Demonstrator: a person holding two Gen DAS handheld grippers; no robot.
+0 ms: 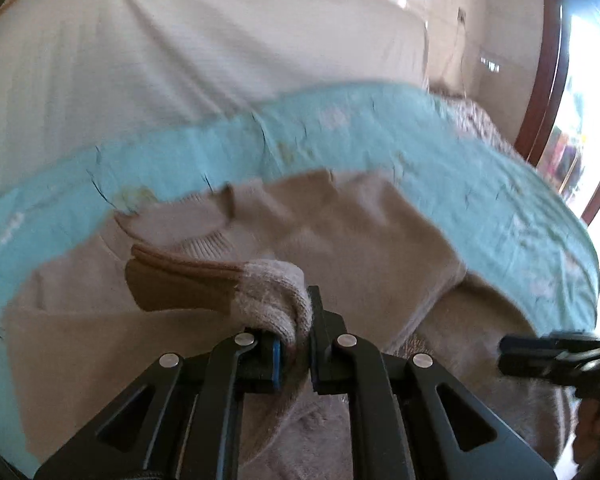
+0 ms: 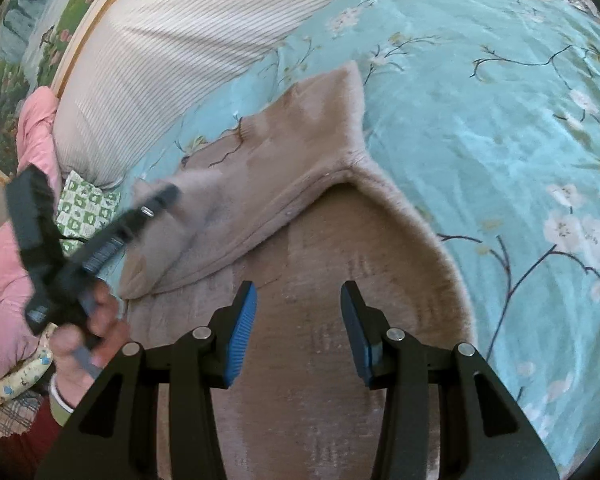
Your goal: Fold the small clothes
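1. Working on one beige knit garment (image 2: 300, 140), lying on the flowered teal bedspread (image 2: 480, 100), in its near part, with a white ribbed pillow (image 2: 160, 60) at the far left.
2. Clenching the left gripper (image 1: 294, 344) on the grey-and-brown sleeve cuff (image 1: 272, 292), and holding this cuff above the body of the garment (the view is blurred, so not telling how high).
3. Holding the right gripper (image 2: 299, 292) released, jaws apart and nothing between them, hovering over the near part of the garment, where the fuzzy inner side is showing.
4. Judging the fold as begun but not finished: one upper flap is lying turned over already, with its seam and the inside of the cloth exposed; the sleeve in the left gripper is not yet laid down flat.
5. Remaining, probably: laying this sleeve across the body, bringing in the other side, folding the lower part up toward the collar, and smoothing the result.
6. Not seeing any finished folded piece in these two views, so not telling how many small clothes are waiting after this one.
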